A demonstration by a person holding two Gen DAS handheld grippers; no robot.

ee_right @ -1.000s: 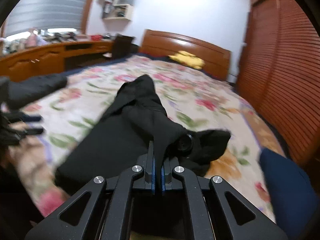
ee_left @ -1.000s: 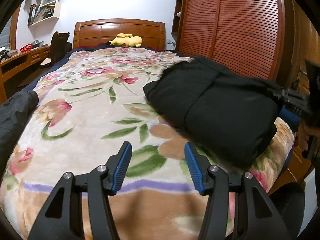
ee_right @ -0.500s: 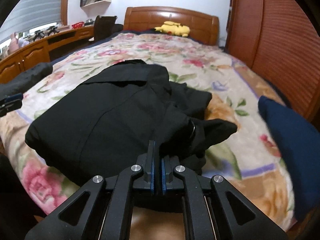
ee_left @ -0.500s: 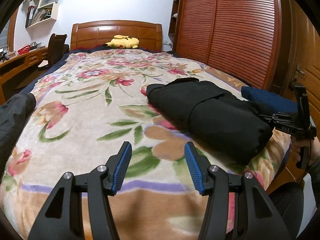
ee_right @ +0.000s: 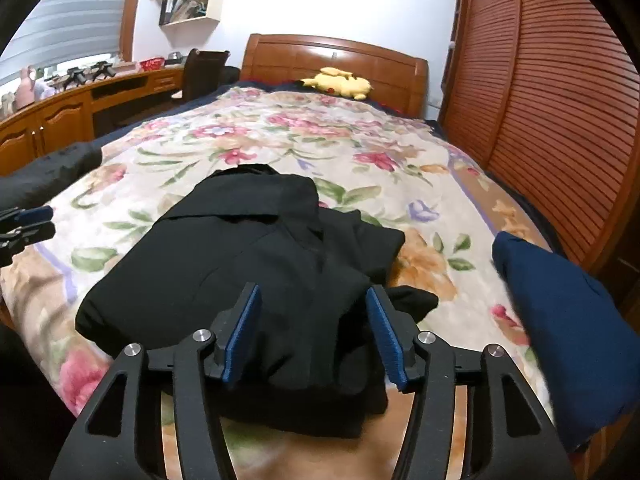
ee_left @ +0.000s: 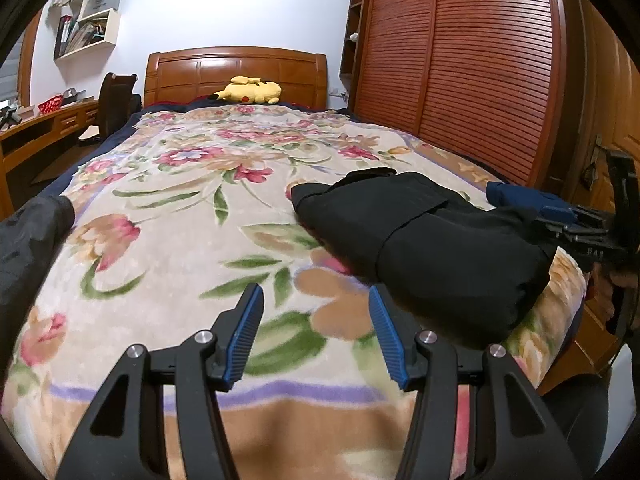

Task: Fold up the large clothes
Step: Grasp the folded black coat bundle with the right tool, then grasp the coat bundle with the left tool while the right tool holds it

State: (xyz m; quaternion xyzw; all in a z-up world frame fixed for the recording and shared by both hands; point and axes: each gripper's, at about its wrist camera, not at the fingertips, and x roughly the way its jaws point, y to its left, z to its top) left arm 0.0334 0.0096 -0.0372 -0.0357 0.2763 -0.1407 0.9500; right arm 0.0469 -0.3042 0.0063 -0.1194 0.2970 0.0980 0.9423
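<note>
Black garment point(ee_right: 256, 264), a matte, soft, thick folded slab, lies near the foot of the plush floral blanket point(ee_left: 192, 240). Right gripper point(ee_right: 314, 332), ribbed blue pads spread, hovers over its edge; left gripper point(ee_left: 316, 332) gapes, holding nothing.

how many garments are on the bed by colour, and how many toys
black garments: 2, one folded, one at the left edge
blue garments: 1
yellow plush toys: 1
total: 4
</note>
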